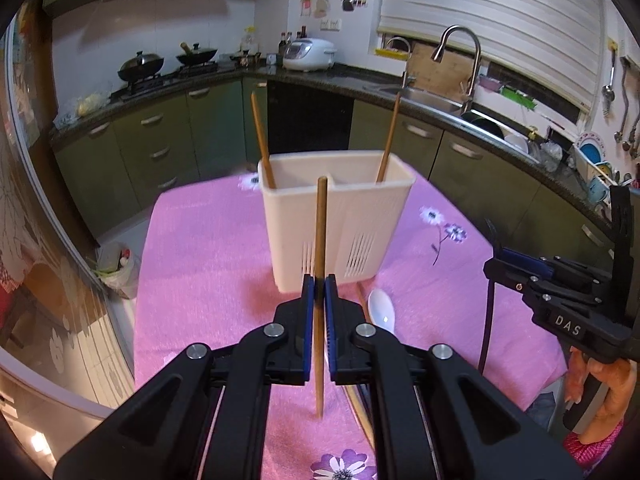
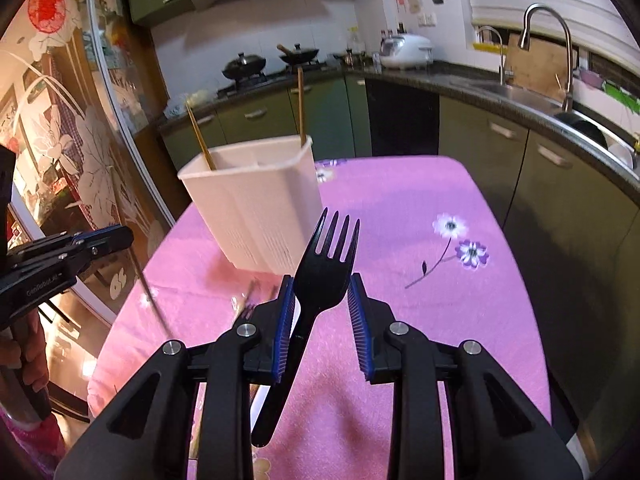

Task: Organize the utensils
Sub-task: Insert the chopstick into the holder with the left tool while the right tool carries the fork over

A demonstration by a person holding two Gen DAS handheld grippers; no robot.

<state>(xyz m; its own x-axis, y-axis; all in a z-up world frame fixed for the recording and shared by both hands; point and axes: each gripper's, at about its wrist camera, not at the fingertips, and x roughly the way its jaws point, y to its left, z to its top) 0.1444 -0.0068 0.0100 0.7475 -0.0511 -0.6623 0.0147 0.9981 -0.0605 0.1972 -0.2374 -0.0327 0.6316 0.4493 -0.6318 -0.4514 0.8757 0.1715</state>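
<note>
In the left wrist view my left gripper (image 1: 319, 282) is shut on a wooden chopstick (image 1: 320, 232), which stands upright above the pink cloth. Just behind it stands a cream utensil holder (image 1: 344, 216) with two compartments; one chopstick (image 1: 262, 140) leans in its left corner and another (image 1: 390, 136) in its right. A white spoon (image 1: 382, 310) lies on the cloth at the holder's foot. My right gripper (image 2: 321, 280) is shut on the wide head of a black plastic fork (image 2: 324, 276), tines up, lifted off the table to the right of the holder (image 2: 256, 208).
The pink flowered cloth (image 2: 420, 208) covers a small table with drop-offs on all sides. Green cabinets and a dark counter (image 1: 460, 120) with a sink and tap curve behind. A bin bag (image 1: 116, 268) sits on the floor to the left. A glass door (image 2: 92, 128) stands close on the left.
</note>
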